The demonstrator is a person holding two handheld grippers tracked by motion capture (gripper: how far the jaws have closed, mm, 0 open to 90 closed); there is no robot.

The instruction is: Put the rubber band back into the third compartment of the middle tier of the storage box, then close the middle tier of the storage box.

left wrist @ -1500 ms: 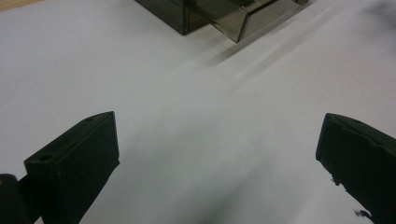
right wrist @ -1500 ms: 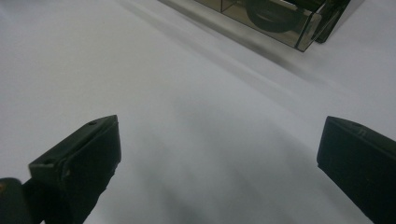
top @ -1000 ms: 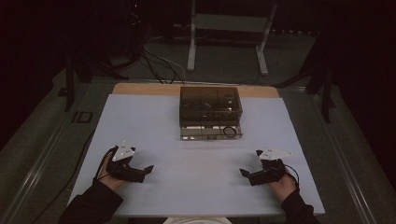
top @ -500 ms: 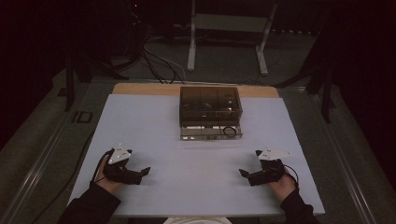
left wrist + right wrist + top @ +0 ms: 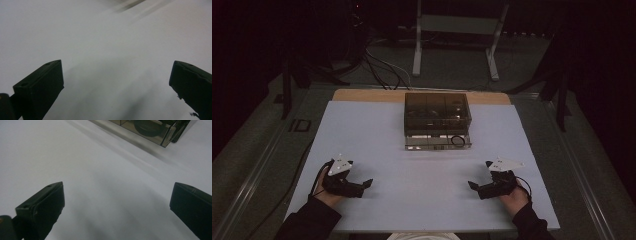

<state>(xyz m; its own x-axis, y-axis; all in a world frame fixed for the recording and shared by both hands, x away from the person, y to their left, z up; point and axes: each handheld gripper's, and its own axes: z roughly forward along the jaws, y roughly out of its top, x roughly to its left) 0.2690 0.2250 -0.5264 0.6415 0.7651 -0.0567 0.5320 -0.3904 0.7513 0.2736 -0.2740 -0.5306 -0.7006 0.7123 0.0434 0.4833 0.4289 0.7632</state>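
Both claws wide, empty: left gripper (image 5: 367,184), right gripper (image 5: 472,185) low over table (image 5: 362,130). Risk: careless reach knocks smoked clear compartment box (image 5: 438,120), shifting black ring (image 5: 457,140).

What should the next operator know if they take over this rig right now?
Left gripper: open, empty, low over the white table at the near left.
Right gripper: open, empty, low at the near right, jaws pointing inward.
Smoky clear compartment box: centre, far side, lid appears closed; a black ring lies on its front ledge.
Done: nothing visibly handled.
Left: probably reach forward to the box; neither gripper is near it.
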